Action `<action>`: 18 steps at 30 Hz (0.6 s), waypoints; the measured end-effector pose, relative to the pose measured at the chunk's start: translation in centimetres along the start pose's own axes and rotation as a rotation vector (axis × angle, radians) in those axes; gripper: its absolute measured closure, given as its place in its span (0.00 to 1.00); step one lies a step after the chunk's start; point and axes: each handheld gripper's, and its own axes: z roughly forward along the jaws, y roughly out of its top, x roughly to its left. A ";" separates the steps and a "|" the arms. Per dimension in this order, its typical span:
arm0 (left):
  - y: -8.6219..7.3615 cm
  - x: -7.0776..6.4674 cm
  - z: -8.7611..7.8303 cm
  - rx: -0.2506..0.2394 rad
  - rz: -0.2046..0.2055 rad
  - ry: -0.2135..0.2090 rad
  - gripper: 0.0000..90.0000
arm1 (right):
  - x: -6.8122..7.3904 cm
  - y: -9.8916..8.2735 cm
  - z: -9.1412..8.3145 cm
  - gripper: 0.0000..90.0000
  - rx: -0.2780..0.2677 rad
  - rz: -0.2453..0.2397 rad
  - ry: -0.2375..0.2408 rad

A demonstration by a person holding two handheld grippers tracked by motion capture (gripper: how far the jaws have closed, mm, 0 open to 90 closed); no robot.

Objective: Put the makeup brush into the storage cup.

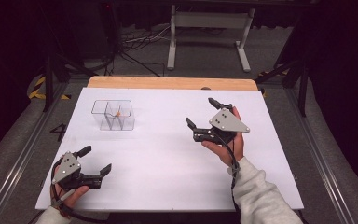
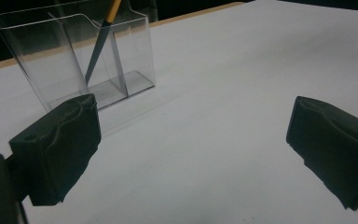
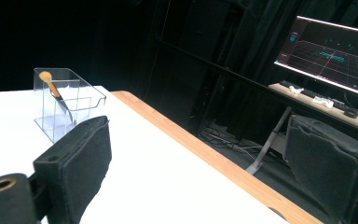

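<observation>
A clear plastic holder [image 1: 113, 115] with divided compartments stands at the back left of the white table. A thin pencil-like stick with an orange end [image 1: 117, 112] leans inside it. My left gripper [image 1: 98, 158] rests near the front left corner, open and with nothing between its jaws. From the left gripper view the holder [image 2: 79, 60] and the stick [image 2: 100, 42] lie ahead to the left of my left gripper [image 2: 191, 140]. My right gripper [image 1: 200, 111] hovers right of centre, open and holding nothing. In the right gripper view the holder [image 3: 67, 100] stands beyond the jaws of my right gripper [image 3: 196, 172].
The white sheet [image 1: 168, 154] covers the table, with a wooden strip [image 1: 168, 83] along the far edge. Beyond it are a white frame stand [image 1: 209, 37] and cables on the floor. A lit monitor [image 3: 331, 51] stands on a desk off to the side.
</observation>
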 end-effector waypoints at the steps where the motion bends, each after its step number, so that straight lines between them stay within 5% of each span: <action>1: 0.0 0.0 0.0 -0.003 -0.002 0.003 0.04 | -0.1 -0.1 -0.2 0.09 0.000 0.004 0.000; 18: 0.0 -0.3 0.4 0.013 0.005 -0.006 0.04 | -1.4 -1.1 -2.2 0.10 0.021 -0.005 -0.048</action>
